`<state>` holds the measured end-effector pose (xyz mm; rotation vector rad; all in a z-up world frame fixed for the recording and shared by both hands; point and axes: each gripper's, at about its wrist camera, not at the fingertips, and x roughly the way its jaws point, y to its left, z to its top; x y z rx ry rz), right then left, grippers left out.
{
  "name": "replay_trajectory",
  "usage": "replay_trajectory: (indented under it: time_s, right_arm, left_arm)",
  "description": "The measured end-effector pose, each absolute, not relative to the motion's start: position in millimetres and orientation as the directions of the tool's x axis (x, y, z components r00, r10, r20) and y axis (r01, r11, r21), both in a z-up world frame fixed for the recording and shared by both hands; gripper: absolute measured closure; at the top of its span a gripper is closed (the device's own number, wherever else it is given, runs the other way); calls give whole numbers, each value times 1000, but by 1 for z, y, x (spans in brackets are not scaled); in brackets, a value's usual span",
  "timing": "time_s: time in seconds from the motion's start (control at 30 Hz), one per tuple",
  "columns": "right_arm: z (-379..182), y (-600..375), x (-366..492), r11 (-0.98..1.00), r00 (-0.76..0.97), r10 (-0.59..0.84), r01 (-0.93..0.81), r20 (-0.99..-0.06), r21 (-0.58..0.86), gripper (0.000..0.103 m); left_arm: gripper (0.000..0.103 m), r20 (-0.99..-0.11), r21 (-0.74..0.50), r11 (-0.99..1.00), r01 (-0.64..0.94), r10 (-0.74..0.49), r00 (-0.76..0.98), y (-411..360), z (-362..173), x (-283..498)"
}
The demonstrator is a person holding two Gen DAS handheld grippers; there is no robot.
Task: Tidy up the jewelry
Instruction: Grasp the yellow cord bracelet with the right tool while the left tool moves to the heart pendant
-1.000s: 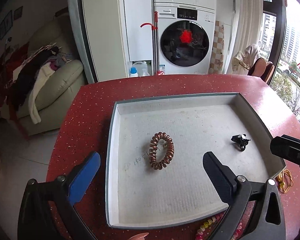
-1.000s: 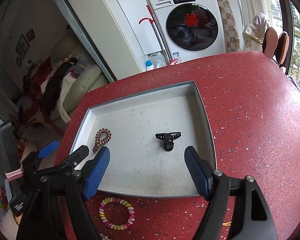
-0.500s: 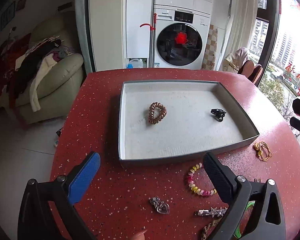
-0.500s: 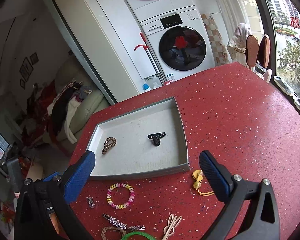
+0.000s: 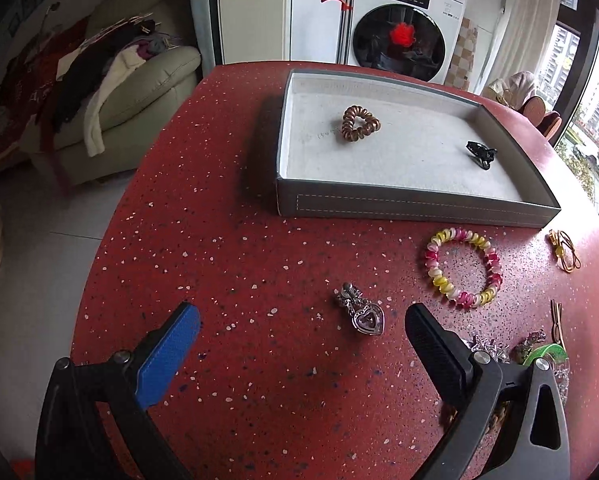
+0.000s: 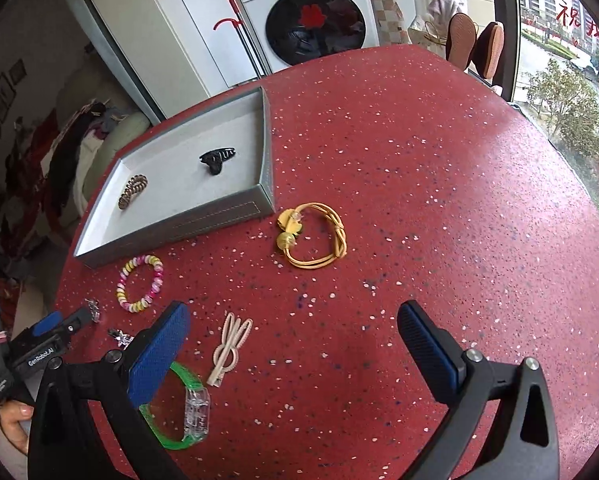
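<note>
A grey tray [image 5: 415,204] [image 6: 171,229] on the red table holds a bronze spiral hair tie [image 5: 360,123] [image 6: 132,191] and a black claw clip [image 5: 481,153] [image 6: 217,159]. In front of it lie a pink-and-yellow bead bracelet [image 5: 462,267] [image 6: 140,282], a silver heart pendant [image 5: 363,316], a yellow hair tie [image 6: 313,240], a beige hair clip [image 6: 229,346] and a green bracelet [image 6: 183,408]. My left gripper [image 5: 299,334] hangs open just above the table, the pendant between its fingers' line. My right gripper [image 6: 293,340] stands wide open over bare table, near the beige clip.
A star clip [image 6: 120,337] and more small trinkets [image 5: 533,344] lie at the table's near edge. The left gripper [image 6: 57,328] shows at the right wrist view's left side. Beyond the table stand a washing machine [image 5: 399,40] and a sofa with clothes [image 5: 111,80].
Both grippers have pulled back from over the tray toward the near side of the table and sunk lower. The loose jewelry in front of the tray has come into view. The right jaws widened.
</note>
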<state>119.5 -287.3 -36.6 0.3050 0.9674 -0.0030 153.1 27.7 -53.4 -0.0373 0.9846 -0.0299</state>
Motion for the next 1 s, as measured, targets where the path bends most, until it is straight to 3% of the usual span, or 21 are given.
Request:
replay_trajectory:
  time_s: [0.67,0.87,1.0]
  right_arm:
    - [-56,-291,171,979,531,34,154,-847,136,0]
    - [-56,-279,185,989,537,-15,130,-844,65,11]
    - [-57,-265,187,996,543,-67,87,-837,-23,26]
  left_arm:
    - [0,-839,-13,1000,4,-13,544,13,-63,165]
    - [0,-841,-17,1000,6,-18,540,11,-65,166]
    - [0,-837,-23,1000,10,-25,547,12,-64,165]
